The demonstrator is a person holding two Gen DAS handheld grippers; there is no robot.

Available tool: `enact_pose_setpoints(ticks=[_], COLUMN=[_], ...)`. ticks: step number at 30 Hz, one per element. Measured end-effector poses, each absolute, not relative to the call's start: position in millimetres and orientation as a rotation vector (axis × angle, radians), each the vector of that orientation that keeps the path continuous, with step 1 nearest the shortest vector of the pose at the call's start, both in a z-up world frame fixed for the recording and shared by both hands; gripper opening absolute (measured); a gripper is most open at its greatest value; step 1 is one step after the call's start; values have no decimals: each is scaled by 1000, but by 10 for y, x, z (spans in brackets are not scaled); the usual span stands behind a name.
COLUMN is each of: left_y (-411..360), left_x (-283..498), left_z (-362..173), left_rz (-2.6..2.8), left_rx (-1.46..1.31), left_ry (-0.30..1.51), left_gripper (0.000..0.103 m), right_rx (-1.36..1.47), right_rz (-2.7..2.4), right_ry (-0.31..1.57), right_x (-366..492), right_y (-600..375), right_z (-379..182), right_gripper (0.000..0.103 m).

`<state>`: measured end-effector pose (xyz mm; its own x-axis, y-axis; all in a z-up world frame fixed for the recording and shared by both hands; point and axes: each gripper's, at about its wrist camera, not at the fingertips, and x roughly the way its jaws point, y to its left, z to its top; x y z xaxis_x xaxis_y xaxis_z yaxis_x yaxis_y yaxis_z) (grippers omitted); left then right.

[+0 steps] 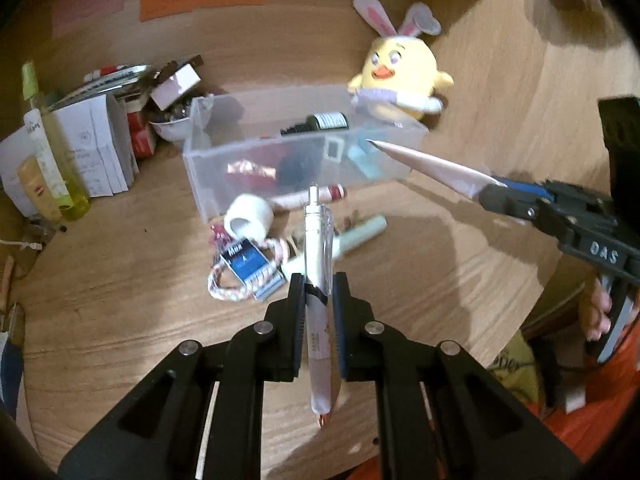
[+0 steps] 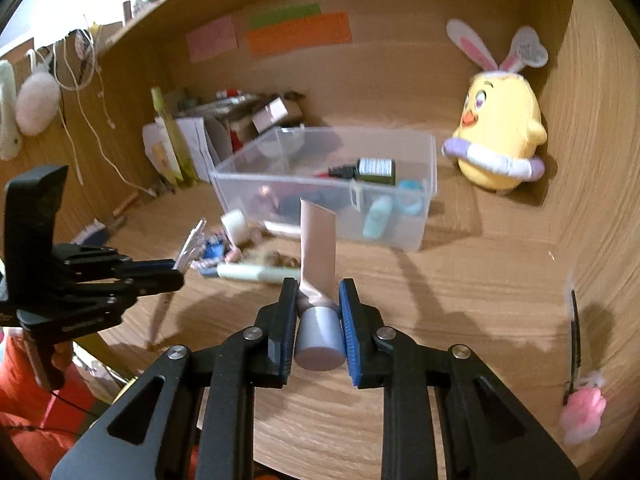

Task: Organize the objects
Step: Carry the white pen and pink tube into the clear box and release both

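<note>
While two black handheld grippers hang over a wooden desk, each has its jaws closed on one item: the left gripper (image 1: 319, 280) clamps a single white pen (image 1: 318, 248) by its barrel, clicker end pointing toward the clear plastic bin (image 1: 208, 184), and the right gripper (image 2: 319, 286) pinches one pinkish squeeze tube (image 2: 318, 248) at its neck, its grey cap (image 2: 320, 340) nearest the camera and its flat crimped end raised.

One bin stands at mid-desk. Inside it lie one dark dropper bottle (image 2: 370, 171) with a white label too blurred to read, one pale teal bottle (image 2: 377, 216), one light blue round item (image 2: 411, 196) and several dark and red items that cannot be made out.

Just in front of the bin lie one roll of white tape (image 1: 249, 221), one small blue packet (image 1: 250, 266) with white lettering too blurred to read, a looped pink-and-white cord (image 1: 228, 290), one pale green marker (image 1: 362, 234) and one white tube with a dark red cap (image 1: 308, 197).

One yellow chick plush (image 2: 498, 136) with rabbit ears sits behind the bin's right end.

Three paper notes, pink (image 2: 211, 38), green (image 2: 286, 15) and orange (image 2: 300, 34), are stuck to the back panel.

The letters "DAS" (image 1: 604, 257) read on the right gripper's side in the left wrist view.

At far left stand one tall yellow-green spray bottle (image 1: 52, 144) and white folded cartons (image 1: 96, 148), their print illegible.
</note>
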<state>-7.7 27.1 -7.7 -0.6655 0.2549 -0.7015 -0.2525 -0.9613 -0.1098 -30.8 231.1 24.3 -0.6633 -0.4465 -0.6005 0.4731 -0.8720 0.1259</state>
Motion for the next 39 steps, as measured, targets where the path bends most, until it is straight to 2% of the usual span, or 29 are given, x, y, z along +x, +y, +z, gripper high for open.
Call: enact_pose_setpoints(ticks=[19,39], left_y=[153,35], left_x=[-373,-984], left_z=[471,890], left_rz=[2752,2777], left_rx=[-910,-785], left_ry=[-154,-263], left_gripper=[10,10], right_rx=[682,747], right_rz=[-2497,-2494], right_ry=[-12,31], right_x=[-638,-1398], right_y=[2284,2100], right_z=[775,688], right_gripper=[19,19])
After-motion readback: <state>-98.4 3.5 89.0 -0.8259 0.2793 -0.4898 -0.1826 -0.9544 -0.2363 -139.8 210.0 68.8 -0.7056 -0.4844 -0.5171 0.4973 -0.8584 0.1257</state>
